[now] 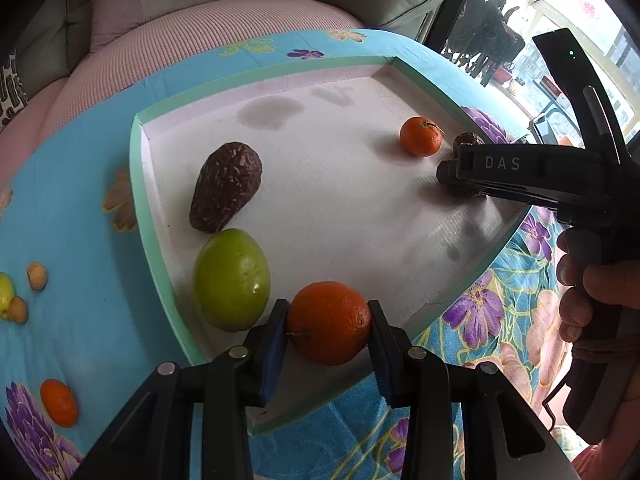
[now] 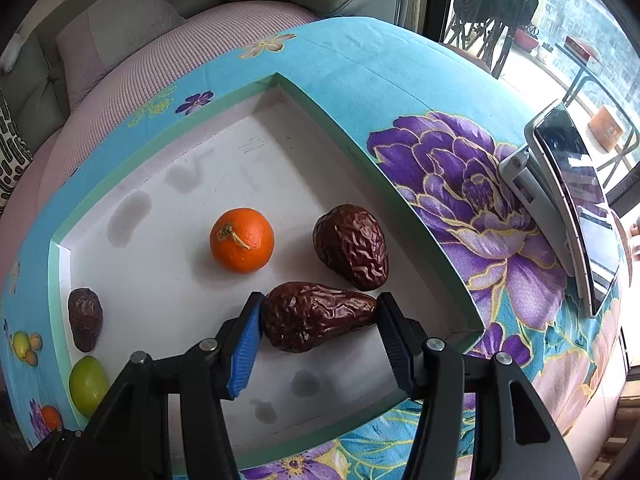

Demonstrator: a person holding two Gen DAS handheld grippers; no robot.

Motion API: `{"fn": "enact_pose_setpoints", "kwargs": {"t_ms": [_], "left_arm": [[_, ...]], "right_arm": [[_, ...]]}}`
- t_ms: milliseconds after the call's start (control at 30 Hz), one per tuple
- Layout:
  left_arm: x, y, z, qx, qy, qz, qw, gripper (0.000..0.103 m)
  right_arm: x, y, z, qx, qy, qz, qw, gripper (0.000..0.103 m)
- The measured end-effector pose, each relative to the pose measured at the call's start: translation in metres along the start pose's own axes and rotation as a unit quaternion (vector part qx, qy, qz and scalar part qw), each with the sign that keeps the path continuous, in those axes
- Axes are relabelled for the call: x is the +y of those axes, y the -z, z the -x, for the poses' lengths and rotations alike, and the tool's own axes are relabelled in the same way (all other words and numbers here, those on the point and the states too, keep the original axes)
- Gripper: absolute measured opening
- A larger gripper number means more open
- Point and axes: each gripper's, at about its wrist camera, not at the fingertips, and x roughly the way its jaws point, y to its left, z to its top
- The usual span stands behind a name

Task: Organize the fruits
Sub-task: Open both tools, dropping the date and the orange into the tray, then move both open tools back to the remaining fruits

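- The left gripper has its jaws pinching an orange at the lower middle of the left wrist view, low over the near edge of the white tray.
- The right gripper has its jaws closed on the ends of a wrinkled brown fruit, lower middle of the right wrist view, low inside the tray.
- To place well: lower each fruit until it rests on the tray floor, then spread the jaws slowly so neither rolls.
- Outward: a green fruit just left of the orange, a dark fruit above it, a small orange mid-tray.
- Loose fruit lies on the flowered cloth, left.
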Motion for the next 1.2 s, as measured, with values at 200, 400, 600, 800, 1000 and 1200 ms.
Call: {"fn": "enact_pose_setpoints", "kwargs": {"t_ms": [200,400,600,800,1000,1200], "left_arm": [[0.000,-0.001,0.001,0.005,-0.004,0.001,1.0000,0.042],[0.002,-0.001,0.008,0.004,-0.001,0.007,1.0000,0.042],[0.002,-0.002,0.019,-0.004,-0.002,0.003,1.0000,0.050],[0.003,-0.005,0.032,-0.021,-0.020,0.001,0.9996,0.066],[0.016,-0.009,0.045,-0.037,-0.047,0.019,0.9980,0.078],[0.052,-0.010,0.054,-0.044,-0.087,0.070,0.9928,0.080]], "right_arm": [[0.003,0.001,-0.003,0.003,0.011,0.011,1.000,0.058],[0.005,0.000,-0.005,0.005,0.012,0.017,1.000,0.060],[0.007,0.000,-0.006,0.007,0.006,0.025,1.000,0.070],[0.008,-0.002,0.002,-0.007,0.007,0.026,1.000,0.073],[0.010,-0.004,0.015,-0.027,0.001,0.032,0.999,0.090],[0.017,-0.003,0.021,-0.039,0.007,0.043,0.998,0.091]]}}
